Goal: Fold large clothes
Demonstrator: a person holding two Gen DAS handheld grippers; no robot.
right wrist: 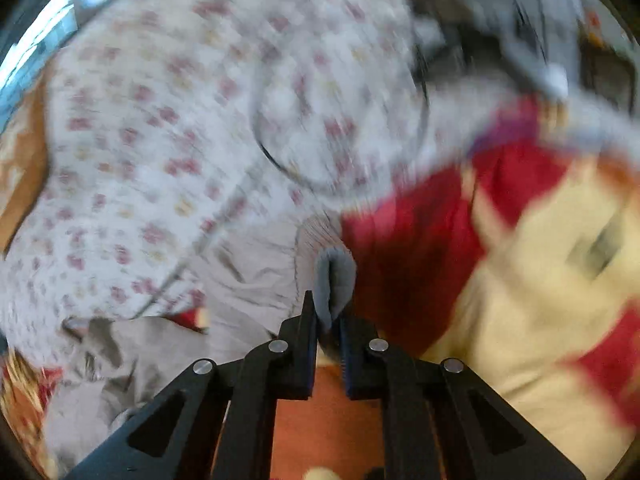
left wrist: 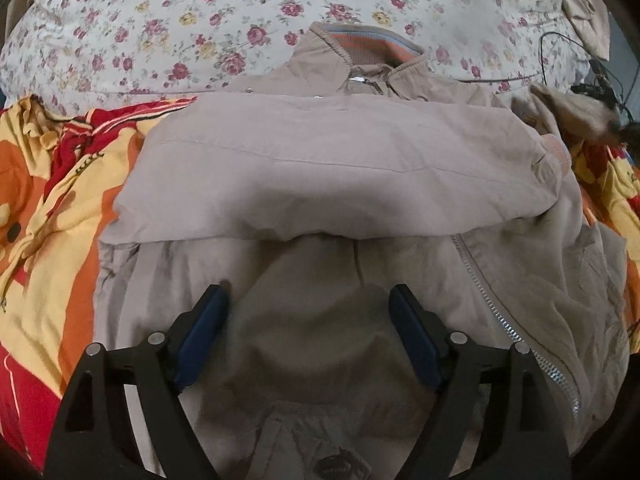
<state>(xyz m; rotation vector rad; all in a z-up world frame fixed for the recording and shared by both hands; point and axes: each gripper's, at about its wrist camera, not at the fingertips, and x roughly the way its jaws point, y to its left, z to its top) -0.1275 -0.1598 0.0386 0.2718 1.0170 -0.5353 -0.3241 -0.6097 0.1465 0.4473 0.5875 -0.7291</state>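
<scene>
A beige zip jacket lies on the bed, collar at the far side, one sleeve folded flat across the chest. Its zipper runs down the right. My left gripper is open and empty just above the jacket's lower front. My right gripper is shut on the grey ribbed cuff of the other sleeve, held above the bed. The right wrist view is motion-blurred.
A red, orange and yellow cartoon blanket lies under the jacket, also in the right wrist view. A floral quilt lies beyond. A black cable and another beige garment sit at far right.
</scene>
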